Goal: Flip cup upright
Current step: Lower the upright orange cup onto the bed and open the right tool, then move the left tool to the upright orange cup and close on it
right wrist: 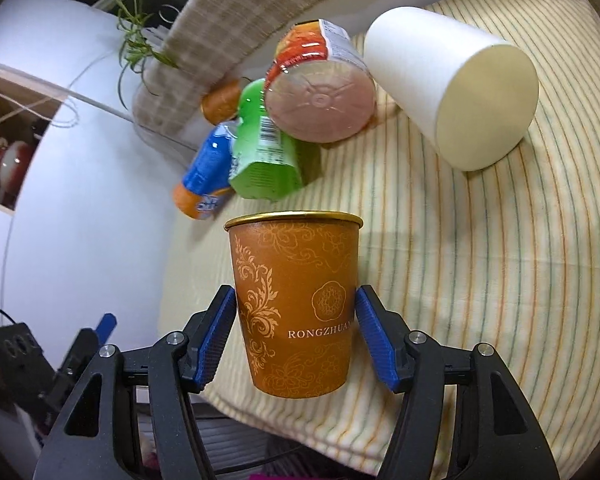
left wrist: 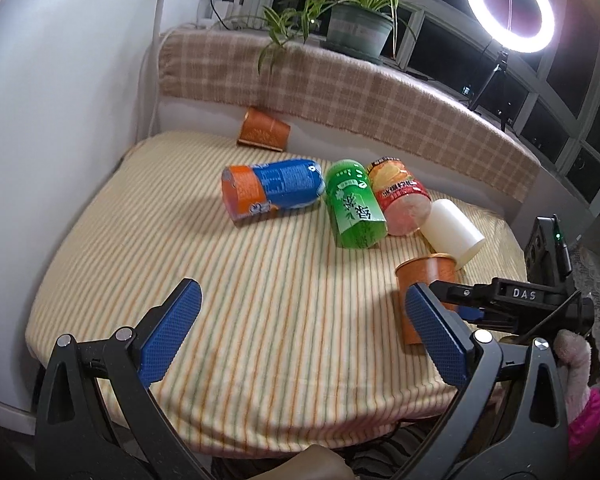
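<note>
An orange paper cup [right wrist: 296, 308] with gold patterns stands upright, rim up, near the front right edge of the striped table. My right gripper [right wrist: 296, 320] is shut on the cup, blue pads touching both its sides. The cup also shows in the left wrist view [left wrist: 424, 276], partly hidden behind my left finger and the right gripper. My left gripper [left wrist: 300, 320] is open and empty above the table's front. A second orange cup [left wrist: 263, 130] lies on its side at the back. A white cup [left wrist: 454, 236] lies on its side; it also shows in the right wrist view [right wrist: 456, 84].
A blue-orange bottle [left wrist: 272, 190], a green bottle [left wrist: 354, 204] and a red-labelled bottle [left wrist: 402, 200] lie together mid-table. A plaid-covered ledge [left wrist: 340, 92] with a potted plant [left wrist: 358, 24] runs behind. A ring light [left wrist: 510, 4] stands at the back right.
</note>
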The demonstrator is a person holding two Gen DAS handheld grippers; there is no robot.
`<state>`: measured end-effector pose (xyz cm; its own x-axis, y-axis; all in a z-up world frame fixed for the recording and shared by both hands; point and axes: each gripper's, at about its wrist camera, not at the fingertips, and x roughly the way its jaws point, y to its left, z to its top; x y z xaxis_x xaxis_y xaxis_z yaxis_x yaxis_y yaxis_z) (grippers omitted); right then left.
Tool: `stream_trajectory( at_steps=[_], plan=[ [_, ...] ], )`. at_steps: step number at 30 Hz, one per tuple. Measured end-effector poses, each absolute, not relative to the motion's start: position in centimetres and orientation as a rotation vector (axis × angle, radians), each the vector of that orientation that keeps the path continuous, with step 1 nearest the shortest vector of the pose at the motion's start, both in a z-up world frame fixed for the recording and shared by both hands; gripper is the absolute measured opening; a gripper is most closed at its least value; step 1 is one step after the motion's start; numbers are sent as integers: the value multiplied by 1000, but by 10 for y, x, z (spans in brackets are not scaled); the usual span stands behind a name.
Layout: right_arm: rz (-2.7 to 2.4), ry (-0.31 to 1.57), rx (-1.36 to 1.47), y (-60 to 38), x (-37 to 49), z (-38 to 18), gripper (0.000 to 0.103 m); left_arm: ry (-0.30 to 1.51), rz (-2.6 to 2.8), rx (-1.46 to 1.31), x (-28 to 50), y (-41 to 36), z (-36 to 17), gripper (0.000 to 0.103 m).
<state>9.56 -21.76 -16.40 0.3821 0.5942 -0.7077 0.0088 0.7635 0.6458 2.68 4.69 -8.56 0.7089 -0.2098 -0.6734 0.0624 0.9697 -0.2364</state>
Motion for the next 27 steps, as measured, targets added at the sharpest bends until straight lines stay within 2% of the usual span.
stream_trajectory(
  at_steps=[1, 3, 17, 27],
  plan=[
    [397, 1130, 595, -217, 96, -163, 72, 774, -156, -201, 29, 45, -87, 103],
    [394, 1116, 557, -217, 94, -159, 76, 777, -162, -190, 32, 40, -87, 103],
    [217, 878, 278, -261, 13, -107, 76, 1031, -460, -334, 97, -14, -119, 103],
    [72, 839, 266, -293, -22, -106, 76, 1192, -556, -401, 138, -45, -149, 103]
  ],
)
